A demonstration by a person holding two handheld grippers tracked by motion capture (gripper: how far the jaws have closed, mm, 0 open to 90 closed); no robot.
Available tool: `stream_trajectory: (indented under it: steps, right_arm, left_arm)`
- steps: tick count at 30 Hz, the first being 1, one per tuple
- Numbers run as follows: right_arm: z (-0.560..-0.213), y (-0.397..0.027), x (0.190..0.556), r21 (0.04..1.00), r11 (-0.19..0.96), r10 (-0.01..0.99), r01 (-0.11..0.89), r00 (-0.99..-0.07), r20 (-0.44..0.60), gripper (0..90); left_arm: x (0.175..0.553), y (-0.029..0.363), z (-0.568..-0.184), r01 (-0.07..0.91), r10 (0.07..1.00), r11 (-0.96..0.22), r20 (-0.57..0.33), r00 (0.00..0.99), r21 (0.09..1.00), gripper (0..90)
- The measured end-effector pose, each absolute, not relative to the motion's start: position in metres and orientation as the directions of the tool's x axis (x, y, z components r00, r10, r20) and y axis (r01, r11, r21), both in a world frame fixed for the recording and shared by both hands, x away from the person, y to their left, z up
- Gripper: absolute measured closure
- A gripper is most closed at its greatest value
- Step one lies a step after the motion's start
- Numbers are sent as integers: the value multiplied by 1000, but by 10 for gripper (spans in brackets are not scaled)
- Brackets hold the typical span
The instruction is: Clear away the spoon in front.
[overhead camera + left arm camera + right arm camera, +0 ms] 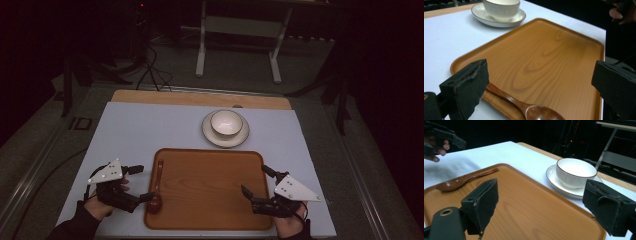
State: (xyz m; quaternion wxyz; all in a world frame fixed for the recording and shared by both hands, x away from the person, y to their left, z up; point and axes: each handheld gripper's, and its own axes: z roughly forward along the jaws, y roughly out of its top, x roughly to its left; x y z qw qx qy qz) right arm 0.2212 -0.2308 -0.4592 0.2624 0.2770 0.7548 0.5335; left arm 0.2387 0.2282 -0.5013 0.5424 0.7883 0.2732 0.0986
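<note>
Forearms in dark sleeves entered the high view from the bottom edge, each hand holding a black two-jaw gripper. At the left, the left gripper [136, 184] sat at the near left corner of the rectangular orange-brown wooden tray [210, 200], jaws apart, just beside the dark wooden spoon [156, 192] lying along the tray's left edge. At the right, the right gripper [257, 181] hovered over the tray's right side, jaws apart and empty. Beyond the tray, a white ribbed ceramic bowl [226, 123] stood on a white saucer [240, 136], on the pale blue table top [140, 130].

Left gripper view: both jaws stood wide apart, the spoon [524, 106] passing close under the left jaw, its handle resting on the tray rim [469, 56]. The spoon's bowl end was cut off at the bottom edge.

Right gripper view: jaws apart over the tray [529, 207]; spoon [461, 181] far left, bowl [575, 172] far right.

Hazard, as a judgement: closing on the spoon so near the rim could pinch the tray or flip the spoon off. Contact between jaw and spoon could not be determined.
</note>
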Motion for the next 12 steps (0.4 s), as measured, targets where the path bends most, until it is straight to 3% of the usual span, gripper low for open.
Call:
stream_trajectory:
  steps: [12]
  right_arm:
    - [-466,-232,226,945,286,694,159,-714,-90,131]
  left_arm:
    - [240,225,-506,324,530,-261,-145,835,909,11]
